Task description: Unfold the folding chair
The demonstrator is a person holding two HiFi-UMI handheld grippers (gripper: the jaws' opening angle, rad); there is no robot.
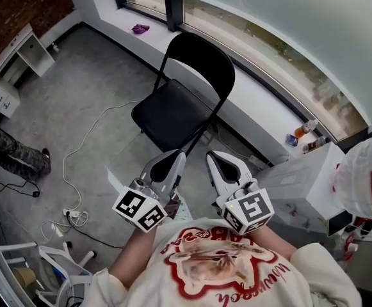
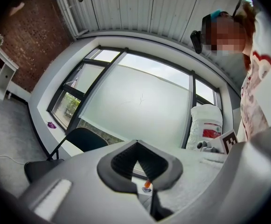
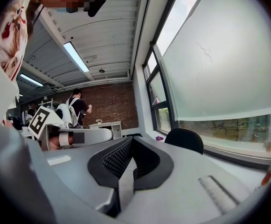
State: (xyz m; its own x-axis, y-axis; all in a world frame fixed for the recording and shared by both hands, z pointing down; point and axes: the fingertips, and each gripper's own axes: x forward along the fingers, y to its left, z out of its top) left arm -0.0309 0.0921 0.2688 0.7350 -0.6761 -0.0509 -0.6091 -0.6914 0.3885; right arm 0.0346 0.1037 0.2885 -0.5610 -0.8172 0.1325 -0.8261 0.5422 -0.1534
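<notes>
A black folding chair (image 1: pixel 179 101) stands unfolded on the grey floor by the window, seat flat and backrest upright. Its backrest (image 2: pixel 81 138) shows in the left gripper view, and the backrest (image 3: pixel 185 139) also shows in the right gripper view. My left gripper (image 1: pixel 176 157) is held close to my body, short of the chair's front edge, jaws shut with nothing between them. My right gripper (image 1: pixel 212 158) is beside it, also shut and empty. Neither touches the chair.
A white cable (image 1: pixel 86 139) runs across the floor to a power strip (image 1: pixel 73 214) at the left. A white box (image 1: pixel 301 184) and a large white sack (image 1: pixel 365 178) stand at the right. Small bottles (image 1: pixel 304 130) sit on the window ledge. A person's leg (image 1: pixel 13 155) is at far left.
</notes>
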